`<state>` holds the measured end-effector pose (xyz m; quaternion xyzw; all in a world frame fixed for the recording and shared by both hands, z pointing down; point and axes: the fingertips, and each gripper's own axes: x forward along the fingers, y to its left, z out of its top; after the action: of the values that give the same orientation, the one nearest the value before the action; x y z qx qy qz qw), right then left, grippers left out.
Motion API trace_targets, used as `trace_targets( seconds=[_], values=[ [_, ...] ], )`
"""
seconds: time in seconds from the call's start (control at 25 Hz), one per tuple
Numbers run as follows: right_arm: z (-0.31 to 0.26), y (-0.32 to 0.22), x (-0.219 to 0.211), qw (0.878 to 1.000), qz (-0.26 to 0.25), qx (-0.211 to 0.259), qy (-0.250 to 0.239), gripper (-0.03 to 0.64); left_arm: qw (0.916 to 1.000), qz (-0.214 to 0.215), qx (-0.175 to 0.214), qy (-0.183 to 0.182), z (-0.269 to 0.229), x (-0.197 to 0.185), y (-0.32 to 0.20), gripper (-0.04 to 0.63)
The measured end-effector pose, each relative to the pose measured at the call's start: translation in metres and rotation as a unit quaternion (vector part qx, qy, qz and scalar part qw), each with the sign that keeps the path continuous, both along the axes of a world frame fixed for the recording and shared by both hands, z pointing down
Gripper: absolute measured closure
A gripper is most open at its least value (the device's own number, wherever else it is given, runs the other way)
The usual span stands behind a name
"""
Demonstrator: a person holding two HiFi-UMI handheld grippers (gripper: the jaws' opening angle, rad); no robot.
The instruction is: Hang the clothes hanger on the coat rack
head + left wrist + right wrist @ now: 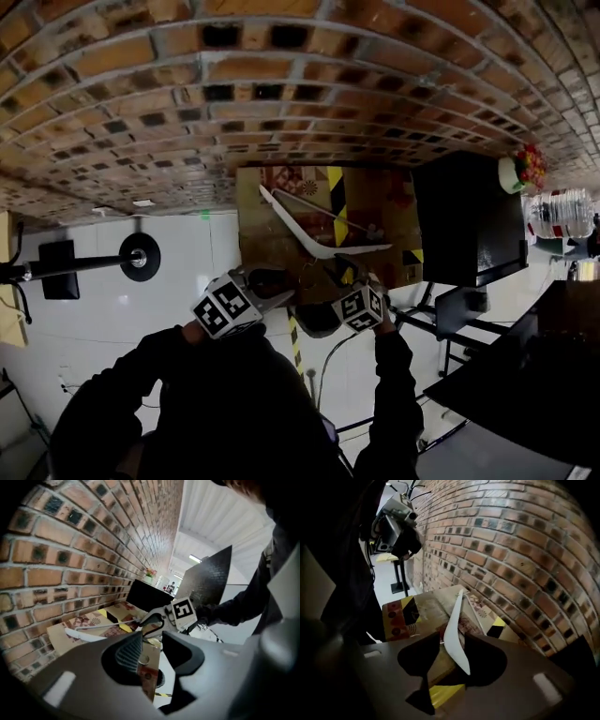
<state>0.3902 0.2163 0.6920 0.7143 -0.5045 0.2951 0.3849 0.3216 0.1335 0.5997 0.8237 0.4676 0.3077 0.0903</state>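
Observation:
A white clothes hanger with a thin metal hook lies on a flat cardboard box at the foot of the brick wall. My right gripper reaches down over its near end. In the right gripper view the hanger runs between the jaws of the right gripper, which stand open with a gap beside it. My left gripper hovers to the left of the hanger, open and empty. The coat rack is a black pole on a round base, off to the left.
A black panel stands right of the box, with a dark table nearer on the right. A pot of flowers sits by the wall. Yellow-black tape runs along the white floor below the grippers.

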Motion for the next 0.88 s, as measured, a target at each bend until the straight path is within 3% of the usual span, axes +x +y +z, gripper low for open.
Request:
trace_targets(
  seconds=[0.16,0.44,0.64,0.88],
  values=[
    [0.037,0.001,0.010,0.994,-0.073,-0.074,-0.041,0.428,0.9997,-0.013,-0.009,-0.020,0.005,0.010,-0.016,0.457],
    [0.078,0.010,0.015,0.975,-0.130,-0.153,-0.093,0.428,0.9988,-0.039,-0.013,-0.028,0.015,0.020,-0.040,0.457],
    [0.092,0.010,0.018,0.966,-0.155,-0.176,-0.112,0.428,0.9978,-0.059,-0.016,-0.025,0.021,0.021,-0.048,0.457],
    [0.095,0.008,0.017,0.962,-0.176,-0.160,-0.135,0.434,0.9958,-0.084,-0.014,-0.034,0.025,0.013,-0.054,0.457]
  ],
)
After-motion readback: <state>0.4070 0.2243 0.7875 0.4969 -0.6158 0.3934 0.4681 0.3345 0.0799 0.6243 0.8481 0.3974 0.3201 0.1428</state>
